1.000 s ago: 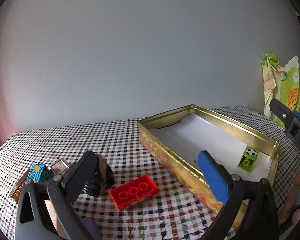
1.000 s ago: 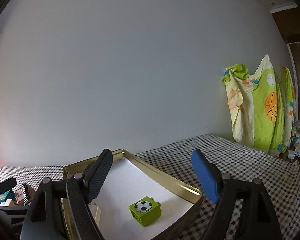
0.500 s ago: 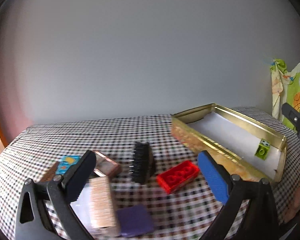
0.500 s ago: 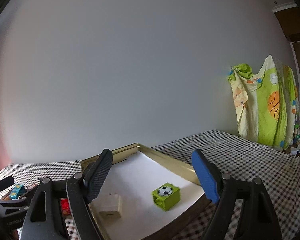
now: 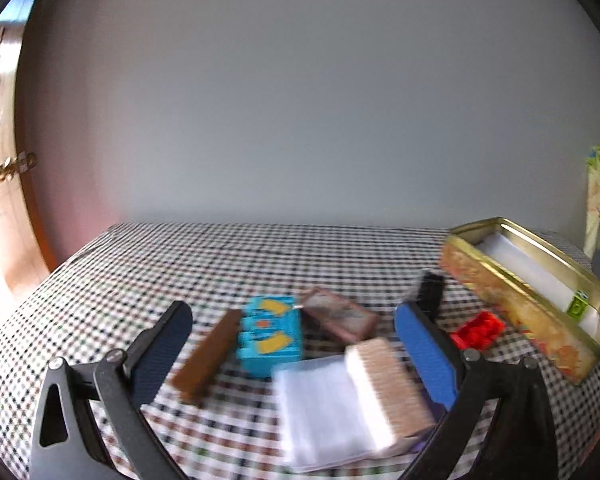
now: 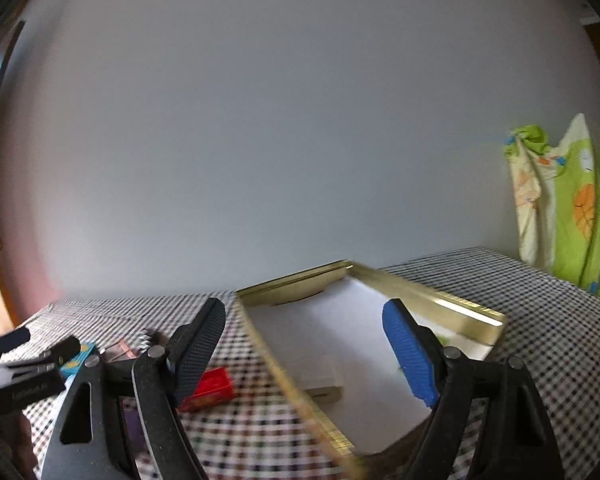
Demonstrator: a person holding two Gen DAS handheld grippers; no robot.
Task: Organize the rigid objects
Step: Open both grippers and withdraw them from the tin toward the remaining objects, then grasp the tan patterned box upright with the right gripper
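Gold tin lies under the right gripper, both grippers' jaws wide, empty.

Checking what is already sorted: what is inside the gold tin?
Inside the gold tin, a white liner covers the floor, with a cream block and a green block on it. The right tool and tin wall hide parts of the floor.

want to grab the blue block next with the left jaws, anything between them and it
Nothing visible blocks it. The blue block lies on the checked cloth ahead of the open left gripper. A brown bar lies close against its left side, and a clear packet lies nearer the camera to its right; both could get caught.
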